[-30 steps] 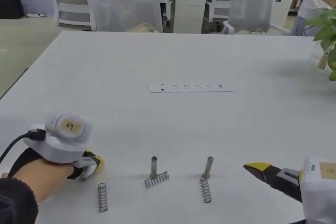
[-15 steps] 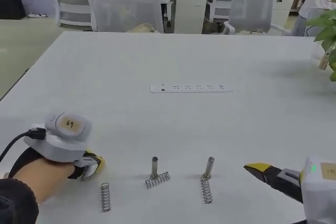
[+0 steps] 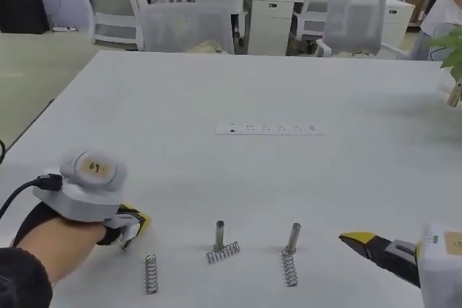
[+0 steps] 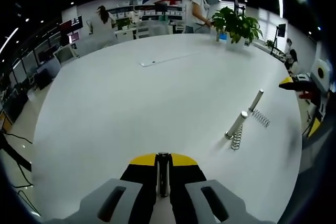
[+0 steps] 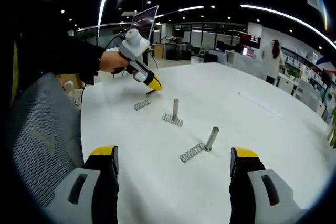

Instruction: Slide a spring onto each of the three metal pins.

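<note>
Clamping what looked like the third pin, the left tongs sat closed on it, low over the surface. The right tongs hung wide open, empty. Best play, I'd say: hold that pin level, pinch a spring mid-coil, feed it straight down the axis. The left spring lay just beside the left tongs. The middle spring touched the middle pin, and the right spring touched the right pin, nearer the right tongs.

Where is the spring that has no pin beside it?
In the head view the spring lies at lower left, close by the left gripper and left of the left-hand pin.
</note>
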Motion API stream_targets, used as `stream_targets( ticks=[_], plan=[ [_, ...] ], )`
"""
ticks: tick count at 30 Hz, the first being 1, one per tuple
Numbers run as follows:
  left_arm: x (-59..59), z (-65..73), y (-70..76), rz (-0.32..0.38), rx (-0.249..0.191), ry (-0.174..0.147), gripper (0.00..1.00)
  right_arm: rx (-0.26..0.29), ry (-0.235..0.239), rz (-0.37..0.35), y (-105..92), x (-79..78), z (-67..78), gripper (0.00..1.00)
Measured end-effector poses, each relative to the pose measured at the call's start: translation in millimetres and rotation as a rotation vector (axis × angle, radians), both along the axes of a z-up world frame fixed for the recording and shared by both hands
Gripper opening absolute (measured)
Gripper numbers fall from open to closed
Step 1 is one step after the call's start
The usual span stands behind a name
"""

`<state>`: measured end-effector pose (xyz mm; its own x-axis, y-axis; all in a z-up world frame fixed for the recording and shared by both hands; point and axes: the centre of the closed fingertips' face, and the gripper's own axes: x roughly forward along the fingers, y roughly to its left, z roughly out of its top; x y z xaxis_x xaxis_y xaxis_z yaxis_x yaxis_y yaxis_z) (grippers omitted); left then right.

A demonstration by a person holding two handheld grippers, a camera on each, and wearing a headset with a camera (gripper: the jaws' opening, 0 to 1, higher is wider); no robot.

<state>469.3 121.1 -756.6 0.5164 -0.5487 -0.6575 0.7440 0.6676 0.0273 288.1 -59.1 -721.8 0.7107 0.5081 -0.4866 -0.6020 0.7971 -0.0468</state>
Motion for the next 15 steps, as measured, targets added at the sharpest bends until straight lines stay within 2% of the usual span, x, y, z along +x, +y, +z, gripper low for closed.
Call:
stream_targets(
  ticks=[15],
  plan=[
    [-11.7, 13.9, 6.8, 0.013, -0.048, -0.018, 0.00, -0.013, -0.010, 0.022, 5.6, 0.3, 3.3, 0.87]
  ],
)
